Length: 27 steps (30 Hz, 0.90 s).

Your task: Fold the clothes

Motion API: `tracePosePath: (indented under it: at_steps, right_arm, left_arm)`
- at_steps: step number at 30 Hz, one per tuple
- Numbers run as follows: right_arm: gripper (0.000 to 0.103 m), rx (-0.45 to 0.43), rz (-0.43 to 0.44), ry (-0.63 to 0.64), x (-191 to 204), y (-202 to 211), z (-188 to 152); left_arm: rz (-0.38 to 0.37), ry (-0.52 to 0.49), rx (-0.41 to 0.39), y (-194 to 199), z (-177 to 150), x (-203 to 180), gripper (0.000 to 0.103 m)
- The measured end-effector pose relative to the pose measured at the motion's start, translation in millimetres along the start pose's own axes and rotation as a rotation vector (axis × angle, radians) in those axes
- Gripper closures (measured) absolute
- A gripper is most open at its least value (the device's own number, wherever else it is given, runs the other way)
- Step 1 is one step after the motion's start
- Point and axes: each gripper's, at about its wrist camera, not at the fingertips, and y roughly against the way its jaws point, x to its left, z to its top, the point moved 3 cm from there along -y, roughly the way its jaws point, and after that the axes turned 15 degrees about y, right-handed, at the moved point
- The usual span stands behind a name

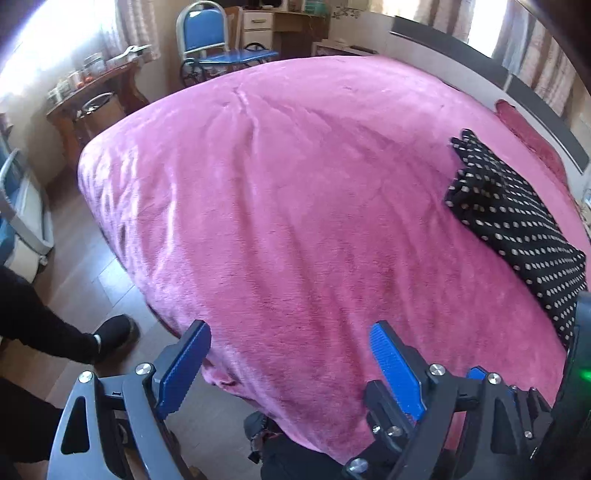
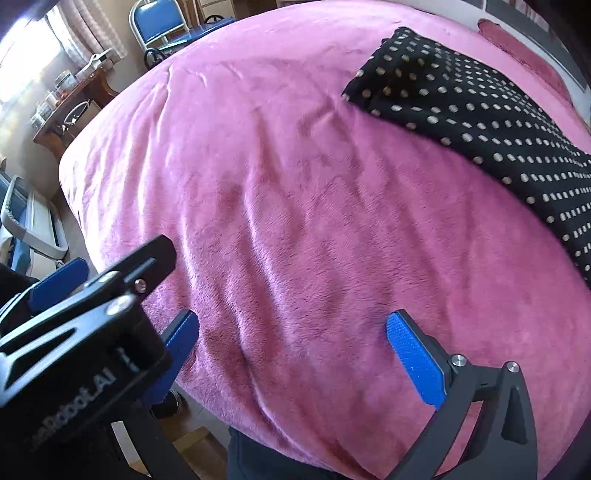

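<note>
A black garment with pale dots (image 1: 517, 221) lies folded on the pink bed cover (image 1: 280, 192), at the right side near the headboard. In the right wrist view the same garment (image 2: 480, 110) fills the upper right. My left gripper (image 1: 291, 328) hovers over the near edge of the bed, jaws wide apart with only blanket showing between its blue pads (image 1: 395, 369). My right gripper (image 2: 295, 325) is open too, above the cover and nearer the garment. The left gripper's black body (image 2: 74, 332) sits at the left of the right wrist view.
A blue chair (image 1: 201, 33) and a folding table stand beyond the far side of the bed. A wooden side table with jars (image 1: 92, 96) is at the upper left. A person's dark trouser leg and shoe (image 1: 110, 332) stand on the wooden floor at the left.
</note>
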Motion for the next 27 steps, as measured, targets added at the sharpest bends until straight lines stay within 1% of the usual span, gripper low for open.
tracePosePath:
  at_steps: [5,7,11,13,15,21,27]
  right_arm:
    - [0.000,-0.023,-0.047,0.027,5,-2,7]
    - [0.000,-0.016,-0.065,0.041,9,-6,11]
    - [0.000,-0.009,-0.105,0.061,16,-16,15]
    - [0.000,0.002,-0.120,0.058,16,-18,16]
    - [0.000,0.019,-0.126,0.052,16,-19,19]
    - [0.000,0.044,-0.144,0.035,15,-22,23]
    - [0.000,0.049,-0.146,0.028,17,-27,31]
  left_arm:
    - [0.059,0.051,0.010,-12,1,19,0.013]
    - [0.086,0.056,0.013,-17,1,23,0.013]
    - [0.103,0.057,0.015,-25,1,22,0.013]
    - [0.083,0.094,0.018,-24,1,27,0.013]
    - [0.083,0.105,0.020,-26,3,28,0.013]
    - [0.066,0.110,0.031,-32,8,26,0.013]
    - [0.063,0.089,0.039,-33,11,23,0.013]
